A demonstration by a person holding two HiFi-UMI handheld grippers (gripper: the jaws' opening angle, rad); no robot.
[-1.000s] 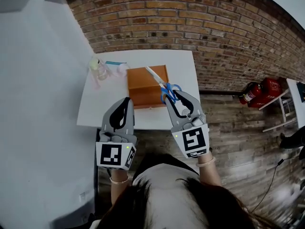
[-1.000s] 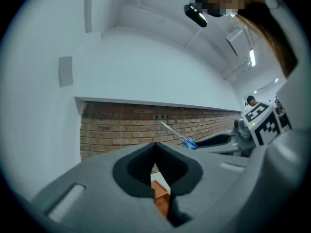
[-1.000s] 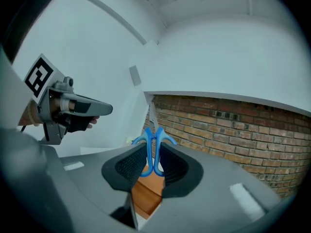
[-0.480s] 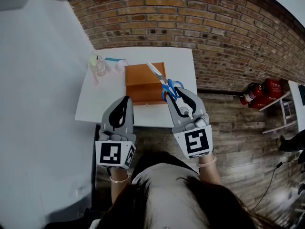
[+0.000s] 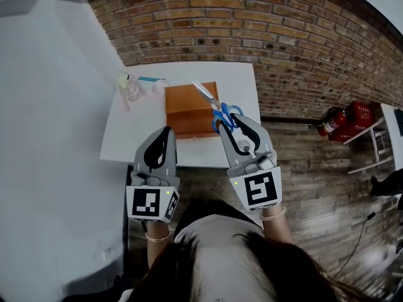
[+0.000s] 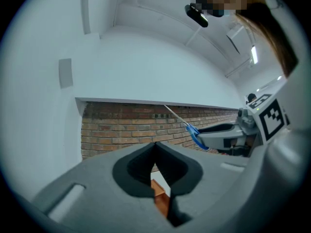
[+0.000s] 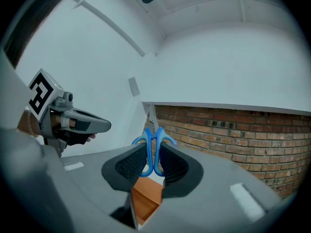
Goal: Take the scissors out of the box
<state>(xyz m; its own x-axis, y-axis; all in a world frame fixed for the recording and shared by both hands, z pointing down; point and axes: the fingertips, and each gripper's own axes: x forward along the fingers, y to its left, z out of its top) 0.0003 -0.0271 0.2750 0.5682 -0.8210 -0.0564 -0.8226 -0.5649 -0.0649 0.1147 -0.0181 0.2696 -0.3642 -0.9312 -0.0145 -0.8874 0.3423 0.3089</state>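
While the left claw [image 5: 167, 133] is closed (tips touching), the right claw [image 5: 232, 126] clamps the scissors [image 5: 214, 104].

Near-left table [image 5: 135, 137] open; box [image 5: 189, 115] centre, bottle [image 5: 130, 88] far-left, brick wall [image 5: 252, 30] behind.

Bare studio-like workroom, exposed brick wall [image 5: 252, 30] running behind a small white table [image 5: 132, 131], red fire extinguisher [image 5: 330, 123] lying on the wood-plank floor [image 5: 315, 187], black cable [image 5: 360, 234] trailing across it, plain white wall [image 5: 50, 106] standing alongside.
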